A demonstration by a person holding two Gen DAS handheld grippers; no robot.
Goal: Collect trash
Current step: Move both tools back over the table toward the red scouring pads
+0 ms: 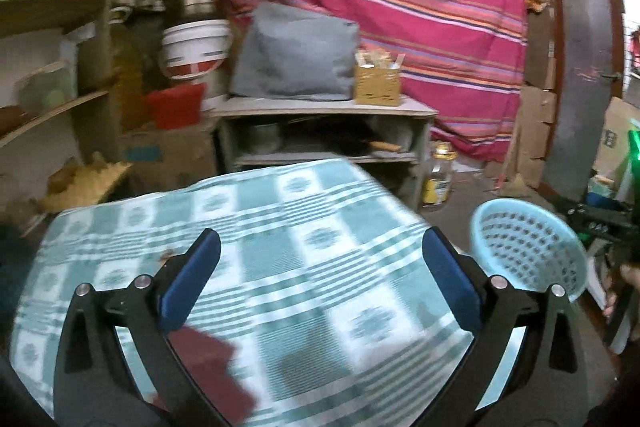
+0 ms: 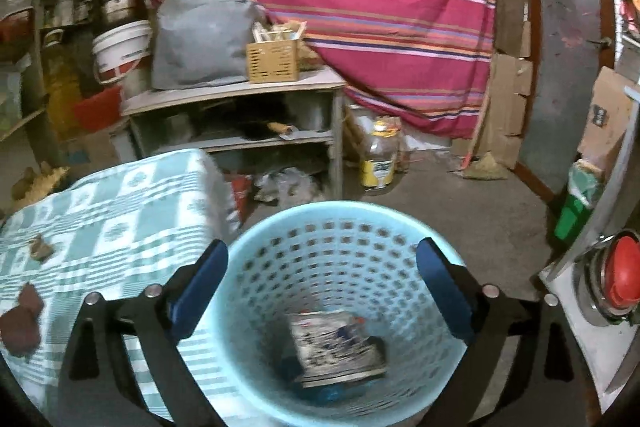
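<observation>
My left gripper stands open above the table's green-and-white checked cloth, with nothing between its blue pads. A dark red scrap lies on the cloth just under the left finger. The light blue perforated basket stands off the table's right edge. In the right wrist view my right gripper is open right over the basket. A printed, crumpled packet lies at the basket's bottom. On the cloth to the left lie the dark red scrap and a small brown scrap.
Behind the table stands a grey shelf unit with a grey bag and a cardboard box on top. A glass jar sits on the floor. A red push-button is close at the right. A striped pink cloth hangs behind.
</observation>
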